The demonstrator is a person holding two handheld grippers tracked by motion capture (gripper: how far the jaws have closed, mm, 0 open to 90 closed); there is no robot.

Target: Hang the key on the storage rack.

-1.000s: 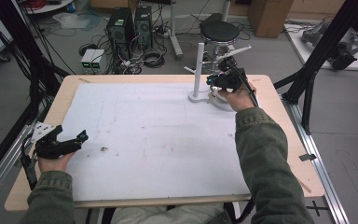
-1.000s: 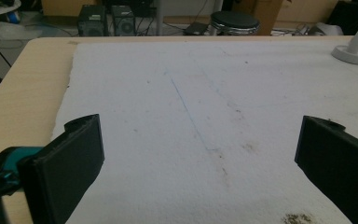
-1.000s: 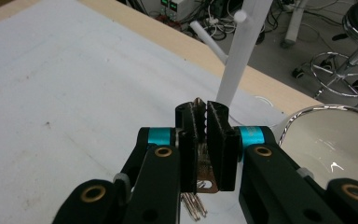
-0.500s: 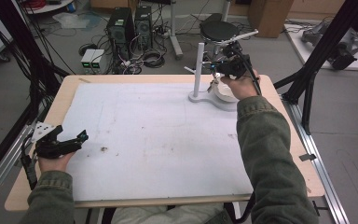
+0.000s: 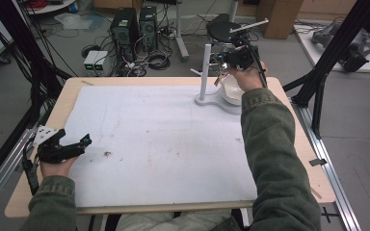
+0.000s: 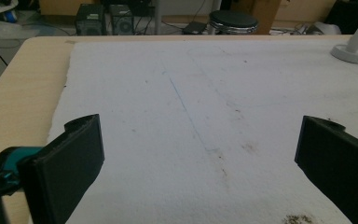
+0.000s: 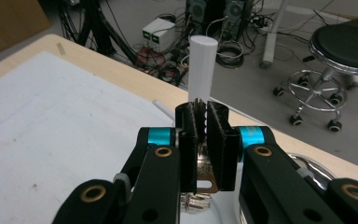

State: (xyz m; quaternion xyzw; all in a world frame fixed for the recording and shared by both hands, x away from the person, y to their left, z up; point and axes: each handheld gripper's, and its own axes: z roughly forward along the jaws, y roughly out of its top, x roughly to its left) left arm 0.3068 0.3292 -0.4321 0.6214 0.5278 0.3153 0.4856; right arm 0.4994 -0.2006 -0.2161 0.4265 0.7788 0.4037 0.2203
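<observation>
My right gripper [image 5: 225, 59] is held up at the far right of the table, just right of the top of a white post [image 5: 205, 67] on a flat white base [image 5: 211, 102]. In the right gripper view its jaws [image 7: 200, 111] are shut on a small key-like metal piece [image 7: 204, 181], brassy with a silvery ring hanging below; the post [image 7: 202, 58] stands right behind. Below the hand sits a white bowl [image 5: 229, 93]. My left gripper [image 5: 77, 142] rests at the table's left edge, open and holding nothing [image 6: 200, 149].
A white mat [image 5: 159, 139] with a few brown specks covers most of the wooden table [image 5: 48, 192]. Beyond the far edge are a black stool [image 5: 224, 30], computer boxes [image 5: 135, 26] and cables. A black frame leg [image 5: 327, 72] stands to the right.
My right gripper has risen from above the bowl and moved toward the top of the post, carrying the metal piece. The left gripper has stayed where it was.
</observation>
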